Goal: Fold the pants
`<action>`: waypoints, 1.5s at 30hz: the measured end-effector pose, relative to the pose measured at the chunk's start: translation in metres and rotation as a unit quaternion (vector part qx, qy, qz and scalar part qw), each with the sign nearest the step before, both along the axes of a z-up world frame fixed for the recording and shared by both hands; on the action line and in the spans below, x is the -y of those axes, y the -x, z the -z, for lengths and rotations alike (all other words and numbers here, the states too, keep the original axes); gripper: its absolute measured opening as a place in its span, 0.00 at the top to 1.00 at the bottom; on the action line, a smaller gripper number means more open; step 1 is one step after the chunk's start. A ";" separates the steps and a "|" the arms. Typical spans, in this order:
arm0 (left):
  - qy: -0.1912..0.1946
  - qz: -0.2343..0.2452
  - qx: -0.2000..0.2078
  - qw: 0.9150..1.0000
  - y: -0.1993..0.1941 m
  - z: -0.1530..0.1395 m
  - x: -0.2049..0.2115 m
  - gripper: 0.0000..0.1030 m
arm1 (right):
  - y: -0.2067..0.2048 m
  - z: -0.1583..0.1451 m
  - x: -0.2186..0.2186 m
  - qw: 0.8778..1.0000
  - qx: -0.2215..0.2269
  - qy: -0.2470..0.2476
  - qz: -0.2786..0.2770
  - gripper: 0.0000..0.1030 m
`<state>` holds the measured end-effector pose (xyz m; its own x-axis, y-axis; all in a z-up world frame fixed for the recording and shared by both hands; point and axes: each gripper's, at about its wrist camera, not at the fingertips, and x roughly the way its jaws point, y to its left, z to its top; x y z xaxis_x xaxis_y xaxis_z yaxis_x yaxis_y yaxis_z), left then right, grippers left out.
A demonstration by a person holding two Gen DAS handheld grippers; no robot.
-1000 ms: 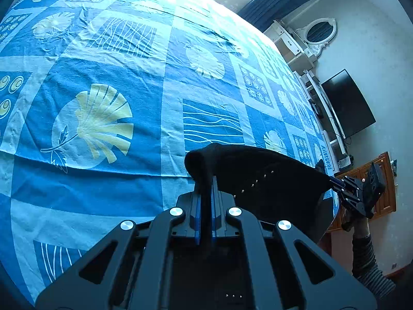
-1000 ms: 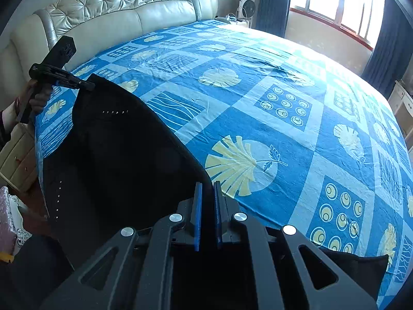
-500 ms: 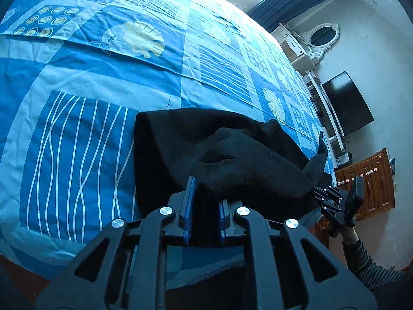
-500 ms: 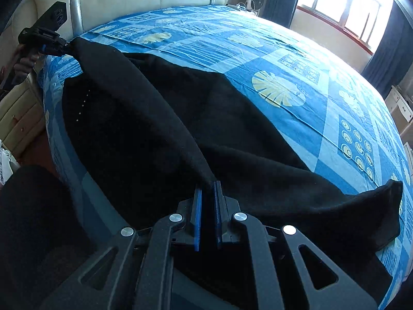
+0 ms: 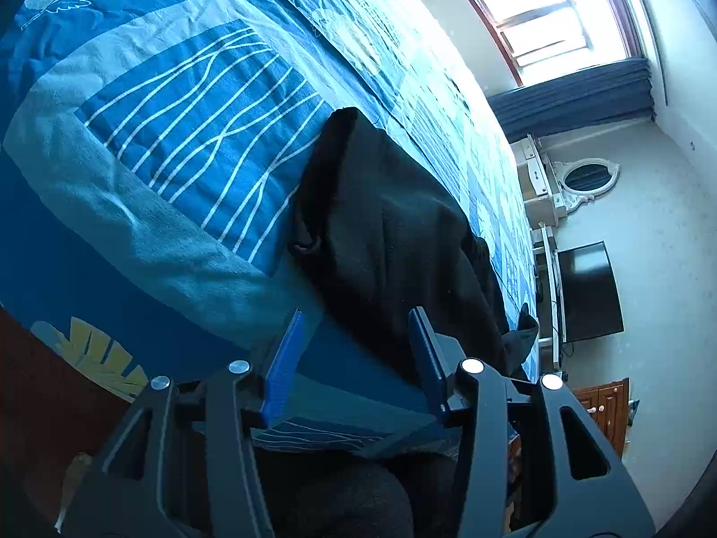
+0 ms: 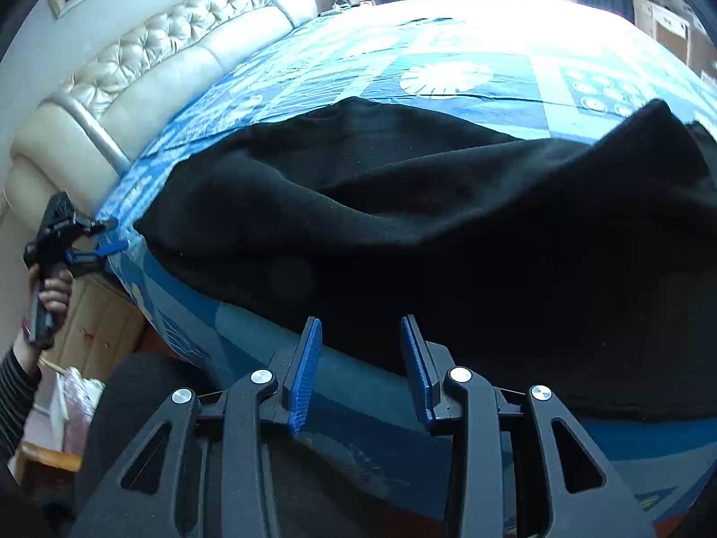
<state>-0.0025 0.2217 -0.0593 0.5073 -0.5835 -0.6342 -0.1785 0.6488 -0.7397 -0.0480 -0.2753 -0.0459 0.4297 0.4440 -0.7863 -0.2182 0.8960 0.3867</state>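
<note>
Here, a person is laying a pair of black pants (image 6: 448, 224) along the near edge of a bed (image 5: 179, 143) covered in a blue patterned sheet, apparently spreading them flat so the folding can begin. The pants are lying crosswise on the bed, one end reaching toward the cream padded headboard (image 6: 148, 67), the rest bunching in soft ridges toward the opposite side.

Both tools are letting go. The left gripper (image 5: 354, 349) is hanging just off the bed's edge with its jaws apart, having just been opening, and nothing is sitting between its blue pads; the cloth is lying just beyond them. The right gripper (image 6: 358, 358) is doing the same further along that edge, jaws spread, having just been opening, with the pants' hem just ahead of it and untouched. Seen from the right-hand camera, the person's left hand (image 6: 51, 287) is holding its tool beside the headboard end of the bed.

A second ago both grippers were clamped on the fabric and lifting it above the bed; half a second ago the pants were draping down, still pinched. Now they are resting on the sheet, released.
</note>
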 end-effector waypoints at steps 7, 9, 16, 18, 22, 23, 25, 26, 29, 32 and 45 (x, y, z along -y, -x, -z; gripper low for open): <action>0.000 -0.010 -0.006 1.000 -0.016 0.003 0.036 0.53 | 0.000 0.006 -0.002 0.998 -0.016 -0.056 0.038 0.54; -0.003 -0.012 -0.014 1.000 -0.020 0.006 0.041 0.53 | 0.001 0.008 -0.004 0.997 -0.019 -0.061 0.037 0.53; -0.010 -0.043 -0.017 0.999 -0.023 0.009 0.041 0.52 | -0.001 0.012 0.001 0.993 -0.032 -0.106 0.052 0.53; -0.008 -0.055 -0.019 0.998 -0.023 0.008 0.040 0.52 | -0.004 0.017 0.007 0.987 -0.047 -0.136 0.069 0.53; -0.005 -0.078 -0.008 0.997 -0.020 0.004 0.039 0.52 | -0.008 0.029 0.015 0.971 -0.073 -0.200 0.110 0.51; -0.008 -0.078 -0.010 0.997 -0.022 0.005 0.040 0.52 | -0.010 0.031 0.016 0.966 -0.076 -0.215 0.119 0.50; -0.014 -0.075 -0.021 0.997 -0.026 0.010 0.042 0.51 | -0.013 0.034 0.017 0.957 -0.079 -0.245 0.133 0.50; -0.013 -0.076 -0.025 0.997 -0.026 0.013 0.042 0.50 | -0.014 0.035 0.016 0.953 -0.079 -0.256 0.139 0.50; -0.019 -0.080 -0.025 0.996 -0.028 0.013 0.044 0.49 | -0.017 0.038 0.012 0.950 -0.079 -0.253 0.163 0.50; -0.027 -0.085 -0.031 0.996 -0.030 0.012 0.044 0.52 | -0.020 0.037 0.008 0.948 -0.072 -0.251 0.180 0.50; -0.082 -0.068 -0.037 0.994 -0.034 0.004 0.037 0.89 | -0.013 0.032 0.003 0.937 -0.072 -0.254 0.231 0.88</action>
